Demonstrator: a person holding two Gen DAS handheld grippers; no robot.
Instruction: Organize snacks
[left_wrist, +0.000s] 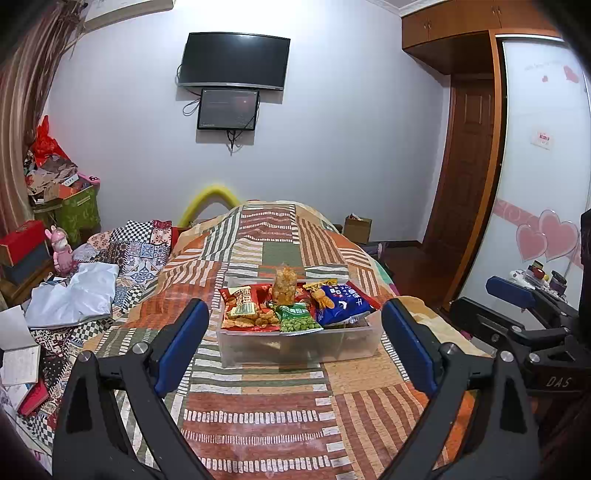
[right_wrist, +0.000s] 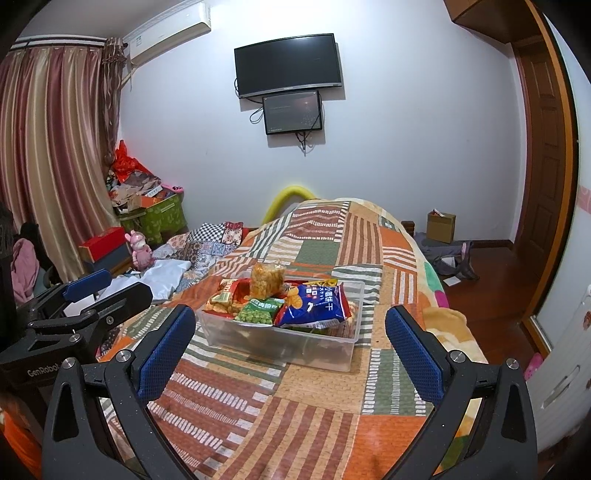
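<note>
A clear plastic bin (left_wrist: 299, 349) (right_wrist: 280, 345) stands on the patchwork bed cover (left_wrist: 258, 406) (right_wrist: 314, 406) and holds several snack packs. Among them are a blue bag (left_wrist: 345, 304) (right_wrist: 314, 306), a green pea pack (left_wrist: 297, 321) (right_wrist: 258, 312), a red pack (left_wrist: 242, 306) (right_wrist: 225, 295) and an upright clear bag of orange snacks (left_wrist: 285, 286) (right_wrist: 266, 280). My left gripper (left_wrist: 295, 328) is open and empty, just short of the bin. My right gripper (right_wrist: 291, 334) is open and empty, also just short of it. Each gripper shows in the other's view, the right one (left_wrist: 517, 295) and the left one (right_wrist: 92, 282).
Clothes, a white cloth (left_wrist: 74, 295) and papers lie on the bed's left side. A pink toy rabbit (left_wrist: 61, 251) and boxes stand at the left. A wardrobe (left_wrist: 535, 166) is at the right. A cardboard box (right_wrist: 441, 225) sits on the floor beyond the bed.
</note>
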